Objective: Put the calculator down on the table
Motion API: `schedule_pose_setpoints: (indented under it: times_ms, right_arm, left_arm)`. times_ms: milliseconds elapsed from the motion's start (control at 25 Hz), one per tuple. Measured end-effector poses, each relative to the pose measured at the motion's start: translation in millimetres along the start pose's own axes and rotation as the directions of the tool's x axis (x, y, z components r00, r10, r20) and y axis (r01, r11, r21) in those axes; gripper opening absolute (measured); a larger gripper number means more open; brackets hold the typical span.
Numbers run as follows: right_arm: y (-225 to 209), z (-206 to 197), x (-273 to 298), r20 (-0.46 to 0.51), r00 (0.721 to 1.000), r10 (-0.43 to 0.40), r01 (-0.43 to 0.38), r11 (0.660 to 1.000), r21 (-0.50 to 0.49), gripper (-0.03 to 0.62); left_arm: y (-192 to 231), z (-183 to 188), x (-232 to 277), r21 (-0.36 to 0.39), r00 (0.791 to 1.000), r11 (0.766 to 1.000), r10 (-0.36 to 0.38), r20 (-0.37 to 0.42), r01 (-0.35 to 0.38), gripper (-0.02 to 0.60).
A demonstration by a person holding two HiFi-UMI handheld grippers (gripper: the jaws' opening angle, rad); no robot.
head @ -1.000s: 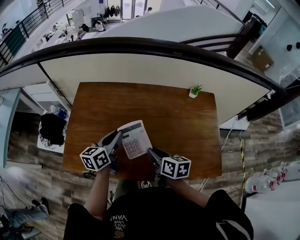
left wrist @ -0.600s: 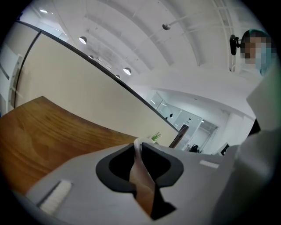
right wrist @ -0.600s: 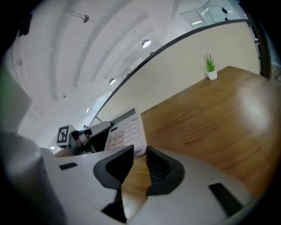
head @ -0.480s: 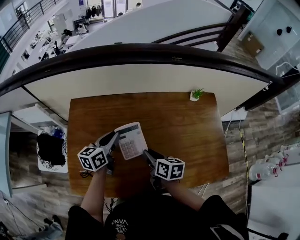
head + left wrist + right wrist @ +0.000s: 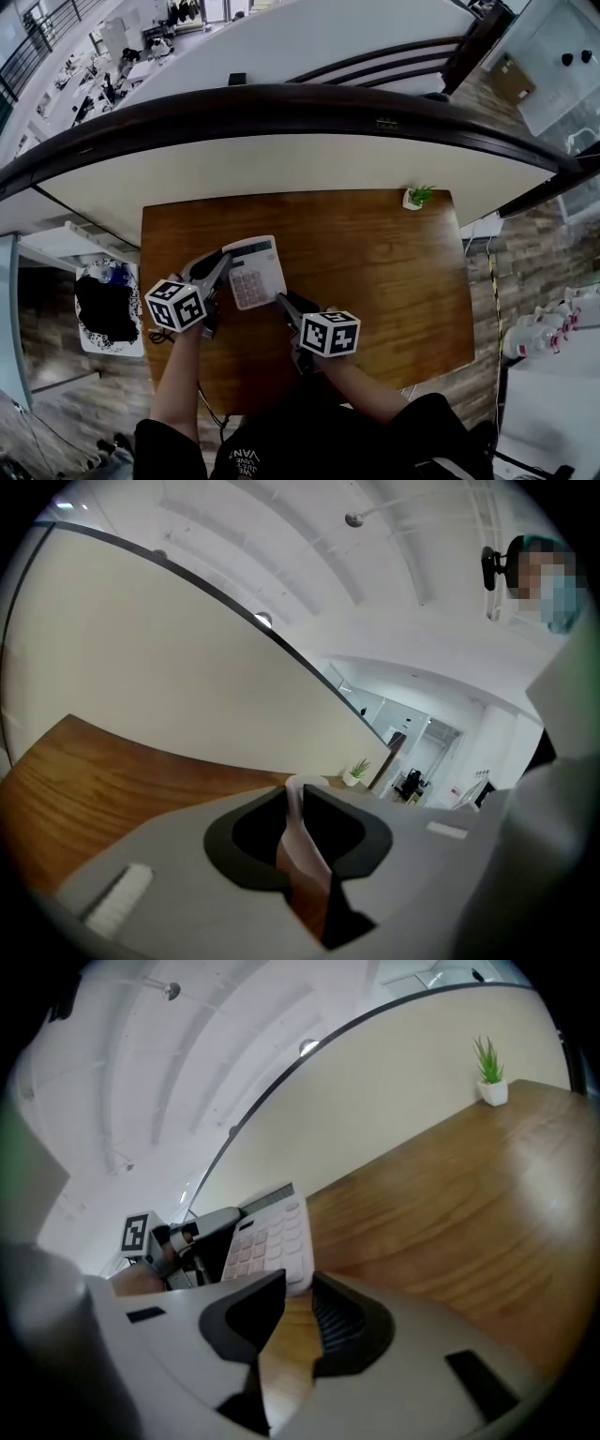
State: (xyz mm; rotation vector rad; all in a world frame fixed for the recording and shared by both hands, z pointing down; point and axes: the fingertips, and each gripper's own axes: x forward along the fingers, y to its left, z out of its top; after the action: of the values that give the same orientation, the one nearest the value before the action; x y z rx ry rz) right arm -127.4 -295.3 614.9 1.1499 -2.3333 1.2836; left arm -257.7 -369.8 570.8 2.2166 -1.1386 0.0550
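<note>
A white calculator hangs low over the left part of the brown wooden table. My left gripper is shut on its left edge. In the left gripper view the calculator shows edge-on as a thin white strip pinched between the jaws of the left gripper. My right gripper sits just off the calculator's near right corner. Seen from the right gripper, the jaws stand a little apart, with only table wood showing in the gap. The calculator lies just beyond the tips, keys facing up.
A small potted plant stands at the table's far right corner. A curved cream wall with a dark rail runs behind the table. A black bag lies on a white stand left of the table.
Both grippers and the calculator have shifted left across the table and sunk a little. The left gripper's hold is unchanged.
</note>
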Motion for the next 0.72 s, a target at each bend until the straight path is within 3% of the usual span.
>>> schedule_pose_setpoints:
  times_ms: [600, 720]
  right_arm:
    - [5, 10, 97, -0.062, 0.997, -0.037, 0.034, 0.998, -0.054, 0.098]
    - [5, 11, 106, -0.072, 0.996, -0.053, 0.049, 0.997, -0.062, 0.098]
  left_arm:
    - [87, 21, 29, 0.107, 0.998, 0.992, 0.063, -0.02, -0.061, 0.058]
    - [98, 20, 33, 0.1, 0.996, 0.991, 0.086, -0.009, -0.084, 0.058]
